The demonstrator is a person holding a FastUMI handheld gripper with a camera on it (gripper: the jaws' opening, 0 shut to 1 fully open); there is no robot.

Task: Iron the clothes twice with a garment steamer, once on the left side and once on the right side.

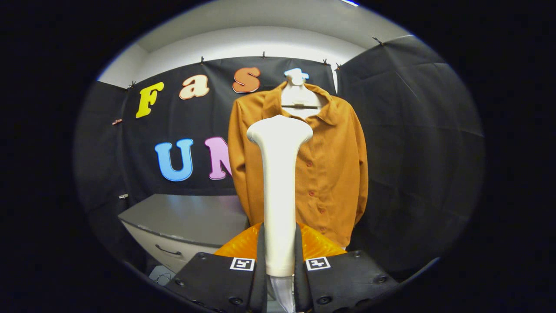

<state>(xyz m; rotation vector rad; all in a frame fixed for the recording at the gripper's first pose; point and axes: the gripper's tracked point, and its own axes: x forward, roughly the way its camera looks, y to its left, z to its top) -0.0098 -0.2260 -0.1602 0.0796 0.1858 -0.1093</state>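
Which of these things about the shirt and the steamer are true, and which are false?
1. The tool grips the white steamer. True.
2. The shirt is blue. False: it is orange-brown.
3. The shirt lies flat on the cabinet. False: it hangs on a hanger against the black wall.
4. The shirt's buttons are done up. True.
5. The steamer's head points up toward the shirt. True.

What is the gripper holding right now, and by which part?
The gripper holds the white steamer, both fingers pressed on the lower end of its handle, its head up in front of the orange shirt.
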